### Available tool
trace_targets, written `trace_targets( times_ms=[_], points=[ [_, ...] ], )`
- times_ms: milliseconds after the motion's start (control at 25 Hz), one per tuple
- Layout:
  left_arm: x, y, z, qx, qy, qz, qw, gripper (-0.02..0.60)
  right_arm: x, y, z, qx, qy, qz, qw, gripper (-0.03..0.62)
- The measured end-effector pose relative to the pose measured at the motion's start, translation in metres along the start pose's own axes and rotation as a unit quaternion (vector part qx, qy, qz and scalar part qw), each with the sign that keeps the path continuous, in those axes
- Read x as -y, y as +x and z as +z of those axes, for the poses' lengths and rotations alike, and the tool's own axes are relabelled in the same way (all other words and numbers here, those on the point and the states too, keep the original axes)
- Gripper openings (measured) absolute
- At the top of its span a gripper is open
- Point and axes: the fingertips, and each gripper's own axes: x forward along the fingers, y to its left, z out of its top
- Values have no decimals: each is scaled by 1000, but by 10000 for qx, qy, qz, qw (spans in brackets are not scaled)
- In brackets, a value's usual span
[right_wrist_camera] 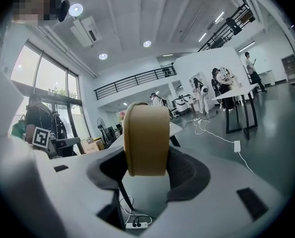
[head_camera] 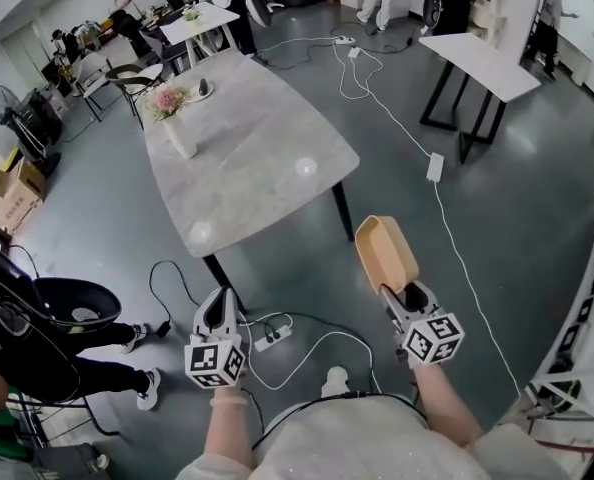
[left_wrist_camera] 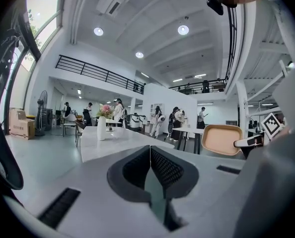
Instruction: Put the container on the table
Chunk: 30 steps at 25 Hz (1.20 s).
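Container (head_camera: 385, 253) in right claw (head_camera: 404, 298), flowers (head_camera: 167, 99) in vase (head_camera: 181, 138)

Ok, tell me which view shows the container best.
Head view: the whole container shows, held in the right gripper. The left gripper view shows its hollow side, small; the right gripper view, only one end, close up.

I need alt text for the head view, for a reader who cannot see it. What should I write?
Seen from above, the person's right tool grips a tan container, held short of the marble table ahead. The left tool is shut and empty; a vase of pink flowers stands on the table.
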Motion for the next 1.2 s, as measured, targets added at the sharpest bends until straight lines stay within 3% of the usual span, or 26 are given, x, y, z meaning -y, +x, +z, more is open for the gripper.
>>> trace_targets(
  times_ms=[880,1200],
  points=[
    [6,75,28,172,163,-77,9997,6,25,50,34,40,-106,323,9994,235],
    [-8,108,17,207,101,30,9997,6,38,84,35,-34,-222,499,9985,235]
  ],
)
